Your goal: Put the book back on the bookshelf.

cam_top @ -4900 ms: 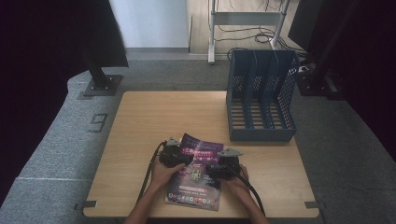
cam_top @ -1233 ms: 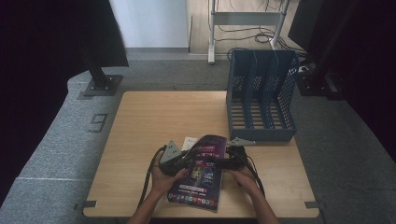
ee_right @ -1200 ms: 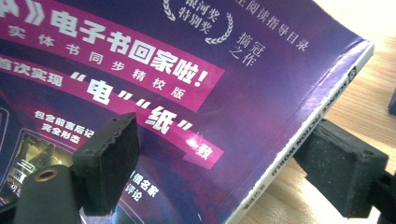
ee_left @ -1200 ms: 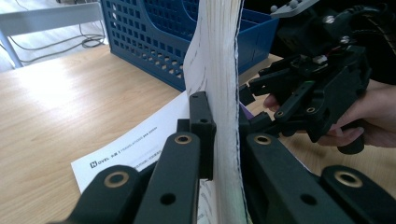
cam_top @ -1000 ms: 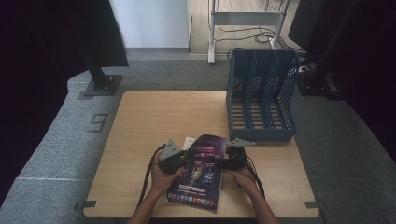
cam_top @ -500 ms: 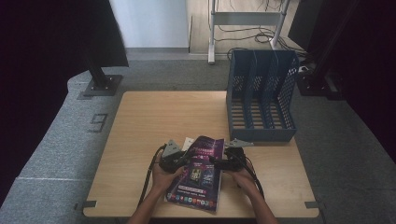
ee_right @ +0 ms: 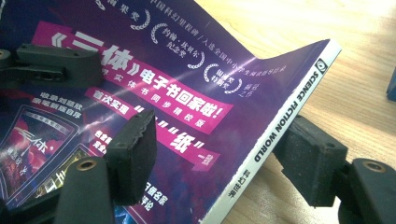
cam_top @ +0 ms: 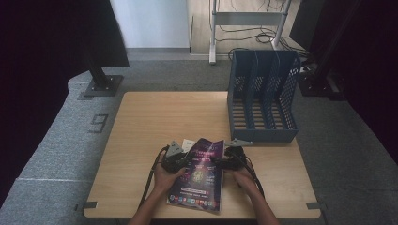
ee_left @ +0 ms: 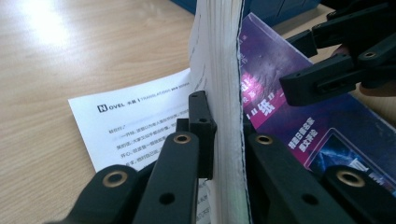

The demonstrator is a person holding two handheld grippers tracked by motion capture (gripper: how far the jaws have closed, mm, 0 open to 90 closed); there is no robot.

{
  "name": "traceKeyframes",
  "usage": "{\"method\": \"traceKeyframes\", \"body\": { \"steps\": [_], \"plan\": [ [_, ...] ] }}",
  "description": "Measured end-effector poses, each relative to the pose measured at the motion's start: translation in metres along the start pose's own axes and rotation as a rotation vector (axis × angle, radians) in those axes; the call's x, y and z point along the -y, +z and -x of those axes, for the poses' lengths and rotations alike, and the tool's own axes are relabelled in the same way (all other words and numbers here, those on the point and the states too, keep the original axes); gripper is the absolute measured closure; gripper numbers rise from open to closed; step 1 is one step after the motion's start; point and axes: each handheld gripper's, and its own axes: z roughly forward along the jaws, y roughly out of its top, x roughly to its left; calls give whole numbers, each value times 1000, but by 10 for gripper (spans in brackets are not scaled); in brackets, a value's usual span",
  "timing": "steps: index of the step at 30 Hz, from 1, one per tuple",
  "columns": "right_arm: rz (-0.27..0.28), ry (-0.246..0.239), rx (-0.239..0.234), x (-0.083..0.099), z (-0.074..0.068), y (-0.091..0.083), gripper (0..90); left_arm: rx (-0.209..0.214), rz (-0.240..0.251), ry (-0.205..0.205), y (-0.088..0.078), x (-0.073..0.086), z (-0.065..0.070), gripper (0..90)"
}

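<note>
Near the worktop's front edge, my left gripper (ee_left: 219, 154) pinches the magazine's (cam_top: 199, 171) page edge; my right gripper (ee_right: 224, 161) stands spread astride its spine. Glossy, thin, and floppy, it will likely sag and slip, so hold by the stiffer spine.

In the high view, the magazine (cam_top: 199, 176) covered the jaws of both grippers, so their grip was not readable there, and its cover print was too small to read. The white printed sheet (cam_top: 187, 145) was mostly hidden under the magazine. In the left gripper view, the magazine's top and bottom were cut by the picture's edges. The person's forearms left the high view at the bottom edge.
</note>
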Motion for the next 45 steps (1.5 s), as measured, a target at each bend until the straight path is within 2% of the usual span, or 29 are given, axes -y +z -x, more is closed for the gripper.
{"method": "traceKeyframes", "body": {
  "steps": [13, 16, 17, 20, 28, 29, 31, 32, 39, 44, 45],
  "plan": [
    [-9, -31, 21, -11, -9, 3, 326, -17, -23, -14, 3, 2, -4, 856],
    [-9, -15, 11, -12, -5, 6, 342, -13, -25, -25, 5, 3, -7, 855],
    [-28, -9, 11, -11, -1, 11, 346, -12, -24, -27, 5, 3, -7, 854],
    [-37, 5, 6, -9, 2, 15, 365, -10, -26, -28, 5, 3, -7, 854],
    [-39, 26, -2, -9, 9, 22, 441, -10, -26, -32, 5, 3, -8, 853],
    [-40, 26, 14, -9, 10, 21, 530, -9, -22, -38, 5, 3, -8, 851],
    [-39, 22, 21, -9, 11, 21, 554, -5, -22, -41, 5, 3, -9, 849],
    [-42, 26, 1, -10, 13, 19, 598, 1, -22, -47, 5, 3, -10, 848],
    [-28, 4, -12, -10, 11, 10, 641, 14, -15, -57, 4, 3, -11, 843],
    [7, -14, -23, -12, 7, -1, 658, 30, 17, -56, -4, -2, -10, 838],
    [27, -20, -29, -14, 4, -9, 664, 31, 29, -53, -6, -3, -9, 838]
  ]
}}
